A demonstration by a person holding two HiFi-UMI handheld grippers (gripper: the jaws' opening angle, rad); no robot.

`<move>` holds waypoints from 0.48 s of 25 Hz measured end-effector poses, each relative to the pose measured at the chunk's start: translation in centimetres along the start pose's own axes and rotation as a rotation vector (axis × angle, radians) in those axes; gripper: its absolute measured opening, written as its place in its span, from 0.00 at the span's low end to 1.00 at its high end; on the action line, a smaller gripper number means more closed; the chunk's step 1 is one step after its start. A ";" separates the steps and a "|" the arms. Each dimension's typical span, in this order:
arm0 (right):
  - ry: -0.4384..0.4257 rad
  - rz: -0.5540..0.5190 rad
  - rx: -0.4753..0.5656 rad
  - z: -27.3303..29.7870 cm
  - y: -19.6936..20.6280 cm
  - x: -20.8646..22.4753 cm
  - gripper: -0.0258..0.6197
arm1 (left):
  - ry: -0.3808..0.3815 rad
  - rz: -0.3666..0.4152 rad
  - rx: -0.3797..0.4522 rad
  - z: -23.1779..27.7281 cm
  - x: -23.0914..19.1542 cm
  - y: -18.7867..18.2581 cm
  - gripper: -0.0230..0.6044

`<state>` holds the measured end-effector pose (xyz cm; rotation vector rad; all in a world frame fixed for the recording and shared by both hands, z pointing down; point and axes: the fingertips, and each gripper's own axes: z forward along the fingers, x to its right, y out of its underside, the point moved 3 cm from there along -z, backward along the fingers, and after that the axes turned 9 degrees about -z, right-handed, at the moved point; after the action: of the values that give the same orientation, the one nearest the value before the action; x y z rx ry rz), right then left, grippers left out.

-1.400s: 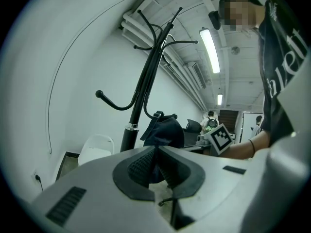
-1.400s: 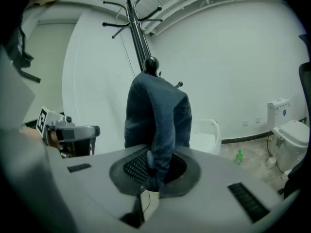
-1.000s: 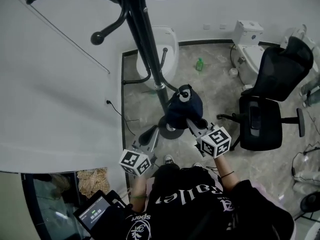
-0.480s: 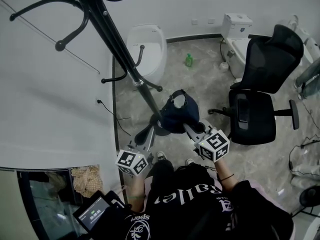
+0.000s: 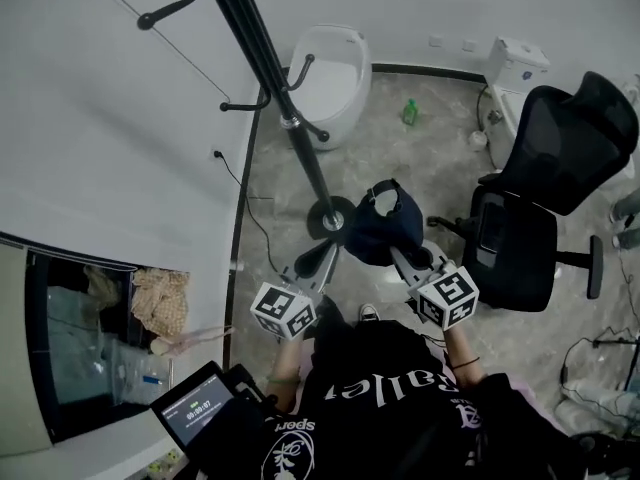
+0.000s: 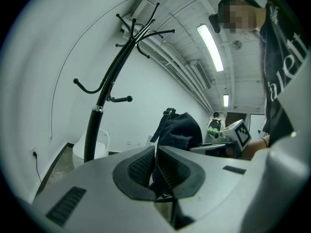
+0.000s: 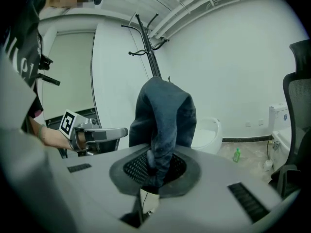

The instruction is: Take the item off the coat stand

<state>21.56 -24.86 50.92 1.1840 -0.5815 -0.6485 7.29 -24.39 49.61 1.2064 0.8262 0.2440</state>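
Observation:
A dark blue cap (image 5: 385,226) hangs from my right gripper (image 5: 402,256), which is shut on a fold of its fabric. In the right gripper view the cap (image 7: 163,115) stands up from between the pads of that gripper (image 7: 155,171). The black coat stand (image 5: 285,118) rises at the upper left, its round base (image 5: 328,218) just left of the cap, and no hook in view carries anything. My left gripper (image 5: 322,256) is shut with nothing in it, near the base. From the left gripper (image 6: 156,166) I see the cap (image 6: 180,132) and the stand (image 6: 104,93) beyond.
A white oval bin (image 5: 328,78) stands behind the coat stand by the wall. A black office chair (image 5: 560,168) is on the right, with a green bottle (image 5: 410,113) and a white unit (image 5: 515,68) on the far floor. A tablet (image 5: 200,408) sits at the lower left.
The cap, held in my right gripper, has moved away from the stand's pole toward the right. Both grippers have drawn back with the person, and the stand now sits farther left.

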 end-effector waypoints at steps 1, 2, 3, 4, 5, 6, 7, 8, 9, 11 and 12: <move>-0.008 -0.001 -0.003 -0.7 0.4 0.1 0.09 | -0.006 -0.001 -0.008 0.0 0.8 0.7 0.04; -0.014 0.000 -0.006 -1.2 0.8 0.2 0.09 | -0.011 0.000 -0.017 -0.1 1.5 1.3 0.04; -0.020 0.003 -0.008 -1.7 1.1 0.2 0.09 | -0.016 0.004 -0.028 -0.3 2.2 1.8 0.04; -0.026 0.008 -0.010 -2.1 1.5 0.1 0.09 | -0.023 0.011 -0.036 -0.5 2.9 2.2 0.04; -0.034 0.013 -0.013 -2.4 1.8 0.0 0.09 | -0.031 0.019 -0.043 -0.9 3.4 2.5 0.04; -0.043 0.018 -0.017 -2.6 2.0 -0.2 0.09 | -0.039 0.027 -0.048 -1.3 3.8 2.7 0.04; -0.052 0.022 -0.019 -2.7 2.3 -0.6 0.09 | -0.047 0.034 -0.053 -1.8 4.1 2.8 0.04; -0.059 0.026 -0.020 -2.7 2.5 -1.0 0.09 | -0.054 0.038 -0.055 -2.3 4.2 2.9 0.04; -0.065 0.029 -0.020 -2.7 2.7 -1.5 0.09 | -0.060 0.040 -0.055 -2.8 4.2 2.9 0.04; -0.075 0.031 -0.021 -2.3 2.9 -2.4 0.09 | -0.069 0.037 -0.044 -3.6 3.8 2.8 0.04; -0.081 0.029 -0.022 -2.0 2.9 -2.9 0.09 | -0.072 0.035 -0.036 -4.0 3.6 2.6 0.04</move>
<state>21.46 -20.73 52.89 1.1312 -0.6570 -0.6790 7.72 -18.42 49.97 1.1896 0.7356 0.2414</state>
